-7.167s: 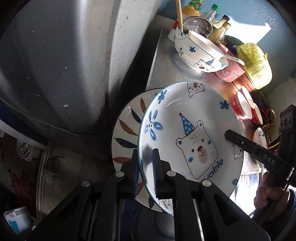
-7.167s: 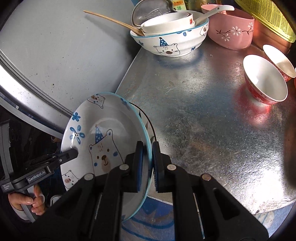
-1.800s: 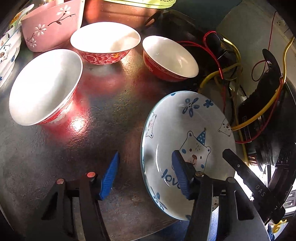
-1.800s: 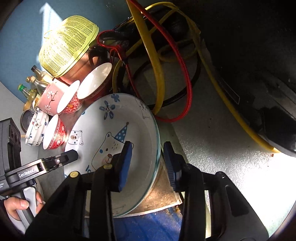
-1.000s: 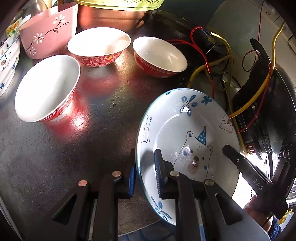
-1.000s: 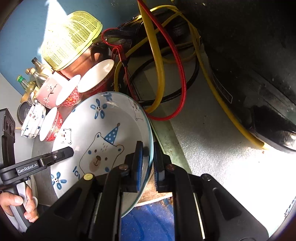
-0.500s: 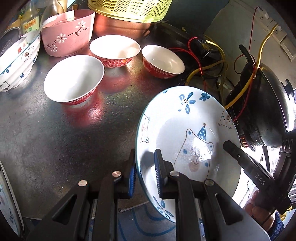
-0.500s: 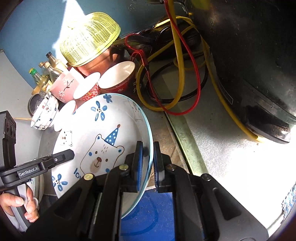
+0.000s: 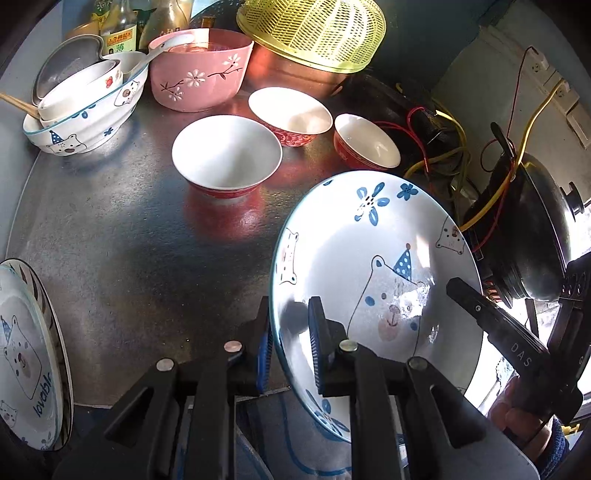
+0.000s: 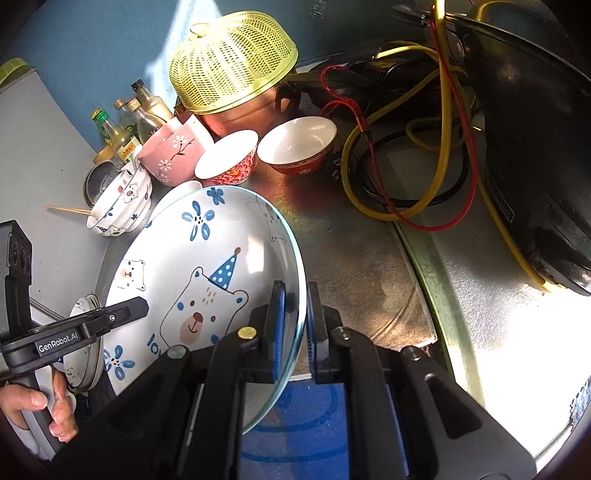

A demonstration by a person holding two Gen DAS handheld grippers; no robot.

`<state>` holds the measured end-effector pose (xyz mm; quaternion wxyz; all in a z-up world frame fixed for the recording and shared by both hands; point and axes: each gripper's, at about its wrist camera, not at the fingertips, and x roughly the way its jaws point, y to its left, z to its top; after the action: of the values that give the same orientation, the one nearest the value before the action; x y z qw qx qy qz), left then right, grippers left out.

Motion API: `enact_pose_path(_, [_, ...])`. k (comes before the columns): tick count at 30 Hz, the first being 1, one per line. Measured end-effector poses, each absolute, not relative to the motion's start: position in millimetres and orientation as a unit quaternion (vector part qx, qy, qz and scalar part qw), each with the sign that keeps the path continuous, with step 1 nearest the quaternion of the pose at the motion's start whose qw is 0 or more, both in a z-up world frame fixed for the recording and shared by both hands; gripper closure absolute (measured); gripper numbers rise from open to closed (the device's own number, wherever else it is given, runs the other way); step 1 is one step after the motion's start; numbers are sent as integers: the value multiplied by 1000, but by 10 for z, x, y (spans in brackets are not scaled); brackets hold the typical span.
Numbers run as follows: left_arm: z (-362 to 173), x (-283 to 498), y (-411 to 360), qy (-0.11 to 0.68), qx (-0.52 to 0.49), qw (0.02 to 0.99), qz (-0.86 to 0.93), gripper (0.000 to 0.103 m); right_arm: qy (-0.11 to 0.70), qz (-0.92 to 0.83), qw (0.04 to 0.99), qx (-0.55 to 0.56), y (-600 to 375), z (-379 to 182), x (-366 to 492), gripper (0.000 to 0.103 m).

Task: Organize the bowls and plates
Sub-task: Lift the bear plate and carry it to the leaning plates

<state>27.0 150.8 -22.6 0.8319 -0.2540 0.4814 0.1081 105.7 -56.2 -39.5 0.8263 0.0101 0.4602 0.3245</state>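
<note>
A white plate with a blue-hatted bear and blue flowers hangs tilted over the front edge of the metal counter. My left gripper is shut on its left rim, one pad on each face. On the opposite rim my right gripper is shut the same way. Each gripper shows in the other's view, the right gripper and the left gripper, each with a hand on its handle. A second bear plate leans at the counter's left edge on a leaf-patterned one.
Three red bowls with white insides stand mid-counter. Behind them are a pink bowl, a bear bowl holding smaller bowls, bottles and a yellow basket. Tangled wires and a black wok fill the right.
Both grippers, still shut on the plate, have lifted it and drawn it back toward the counter's front. More of the counter shows, and the leaning plates have come into view at the left.
</note>
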Motion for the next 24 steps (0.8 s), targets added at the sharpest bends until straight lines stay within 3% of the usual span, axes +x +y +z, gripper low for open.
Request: enact_pose_path(24, [-241, -659, 2239, 450, -307, 817, 188, 86, 456, 399, 793, -50, 418, -356, 529, 92])
